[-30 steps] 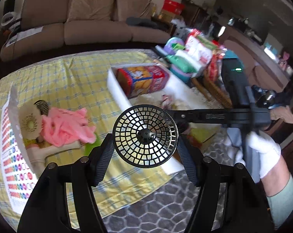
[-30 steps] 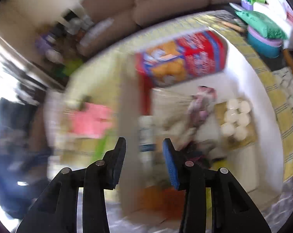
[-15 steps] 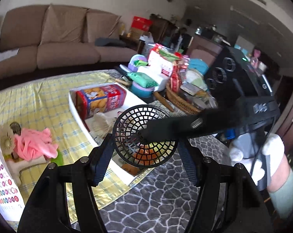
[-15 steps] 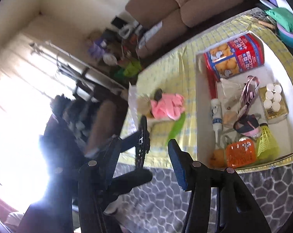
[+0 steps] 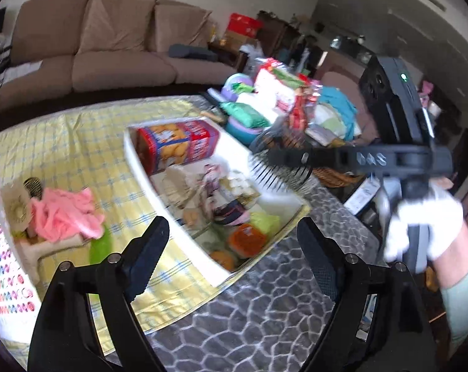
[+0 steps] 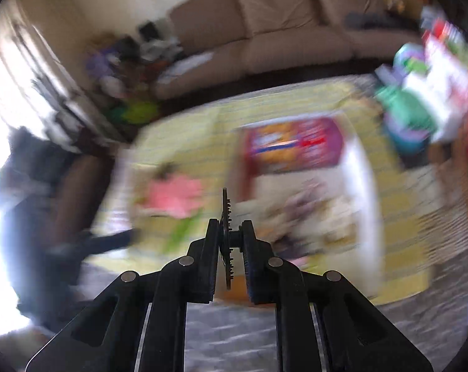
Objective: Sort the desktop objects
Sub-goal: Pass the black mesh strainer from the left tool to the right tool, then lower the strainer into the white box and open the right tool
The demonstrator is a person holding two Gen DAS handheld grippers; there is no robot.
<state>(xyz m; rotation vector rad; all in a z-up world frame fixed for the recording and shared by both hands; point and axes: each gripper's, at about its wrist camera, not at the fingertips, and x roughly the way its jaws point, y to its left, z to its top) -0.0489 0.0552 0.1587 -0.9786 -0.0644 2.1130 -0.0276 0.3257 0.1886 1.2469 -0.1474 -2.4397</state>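
A round black mesh brush (image 6: 226,238) is clamped edge-on between the fingers of my right gripper (image 6: 229,241). In the left wrist view that brush (image 5: 278,162) hangs blurred over the right part of the white tray (image 5: 134,161), held by the right gripper (image 5: 283,156). My left gripper (image 5: 234,251) is open and empty, above the tray's near corner. The tray holds a red and blue snack box (image 5: 176,144), an orange packet (image 5: 247,241) and several small items.
A pink cloth (image 5: 66,214), a small black brush (image 5: 33,186) and a green strip (image 5: 99,246) lie on the yellow checked cloth (image 5: 79,142) left of the tray. A sticker sheet (image 5: 4,276) stands at far left. Snack bags and a wicker basket (image 5: 330,173) crowd the right.
The brush has passed from my left gripper to my right one. My left gripper has opened and stands empty; my right gripper has shut on the brush and swung it over the tray.
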